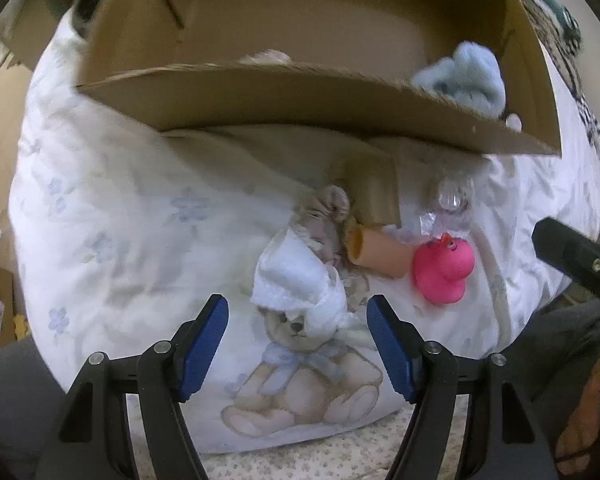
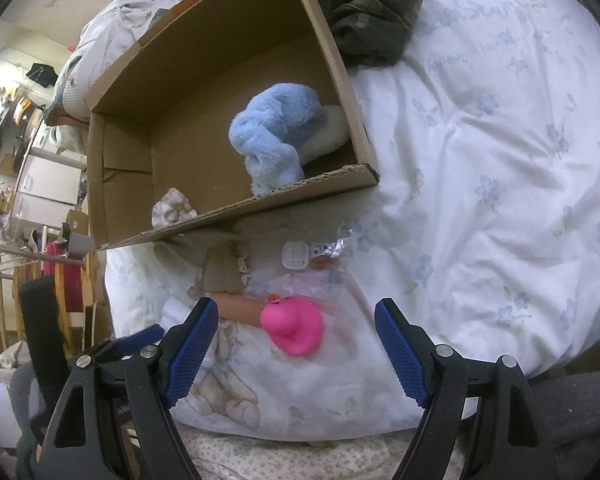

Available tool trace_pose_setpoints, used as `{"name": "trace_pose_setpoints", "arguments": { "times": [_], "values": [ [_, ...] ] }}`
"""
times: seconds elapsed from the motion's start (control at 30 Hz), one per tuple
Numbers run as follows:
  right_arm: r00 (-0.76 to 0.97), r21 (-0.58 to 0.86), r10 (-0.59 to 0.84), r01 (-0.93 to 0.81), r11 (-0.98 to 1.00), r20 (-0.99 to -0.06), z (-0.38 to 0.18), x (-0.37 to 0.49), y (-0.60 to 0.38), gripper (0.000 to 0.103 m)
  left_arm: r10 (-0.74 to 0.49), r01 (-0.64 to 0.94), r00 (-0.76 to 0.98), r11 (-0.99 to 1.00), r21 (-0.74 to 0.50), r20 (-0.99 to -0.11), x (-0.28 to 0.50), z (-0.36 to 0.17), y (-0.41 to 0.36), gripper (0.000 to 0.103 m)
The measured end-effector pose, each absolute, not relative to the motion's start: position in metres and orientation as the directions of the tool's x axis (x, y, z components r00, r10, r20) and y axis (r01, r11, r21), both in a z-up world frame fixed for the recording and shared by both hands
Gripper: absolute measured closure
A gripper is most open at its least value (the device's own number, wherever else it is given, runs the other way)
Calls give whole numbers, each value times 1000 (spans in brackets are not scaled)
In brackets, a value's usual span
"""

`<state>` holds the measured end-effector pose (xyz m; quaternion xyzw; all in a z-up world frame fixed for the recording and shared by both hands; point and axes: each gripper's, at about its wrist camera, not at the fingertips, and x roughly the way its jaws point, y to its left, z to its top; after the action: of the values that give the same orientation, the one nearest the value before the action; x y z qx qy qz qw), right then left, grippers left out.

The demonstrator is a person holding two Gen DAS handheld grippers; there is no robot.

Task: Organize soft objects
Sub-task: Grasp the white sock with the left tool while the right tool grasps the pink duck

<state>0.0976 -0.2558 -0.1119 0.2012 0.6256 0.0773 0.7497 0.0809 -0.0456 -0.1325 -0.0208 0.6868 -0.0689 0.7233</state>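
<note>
A white folded cloth lies on the teddy-bear quilt, just ahead of my left gripper, which hangs open above it, pads apart from it. A pink rubber duck rests beside a tan tube. My right gripper stands open with the duck ahead between its fingers, untouched. The open cardboard box behind holds a blue plush and a small patterned soft piece. The duck and the blue plush also show in the left wrist view.
A clear plastic packet lies between the duck and the box. A camouflage garment is heaped behind the box. White quilt spreads to the right. Furniture and clutter stand beyond the bed's left edge.
</note>
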Motion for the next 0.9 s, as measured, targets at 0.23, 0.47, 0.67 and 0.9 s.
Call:
{"name": "trace_pose_setpoints", "arguments": {
  "times": [0.23,0.47,0.67,0.9],
  "values": [
    [204,391,362,126,912,-910,-113,98,-254,18,-115,49,-24,992,-117,-993,91,-158,-44,66],
    [210,400,368,138,906,-906,-114,97,-258,18,-142,33,35,989,-141,-989,90,-133,-22,82],
    [174,427,401,151,892,-899,-123,97,-258,18,-90,-33,125,995,-95,-988,92,-114,6,82],
    [56,429,425,107,897,-903,-148,100,-234,27,-89,-35,136,995,-94,-987,89,-109,16,82]
  ]
}}
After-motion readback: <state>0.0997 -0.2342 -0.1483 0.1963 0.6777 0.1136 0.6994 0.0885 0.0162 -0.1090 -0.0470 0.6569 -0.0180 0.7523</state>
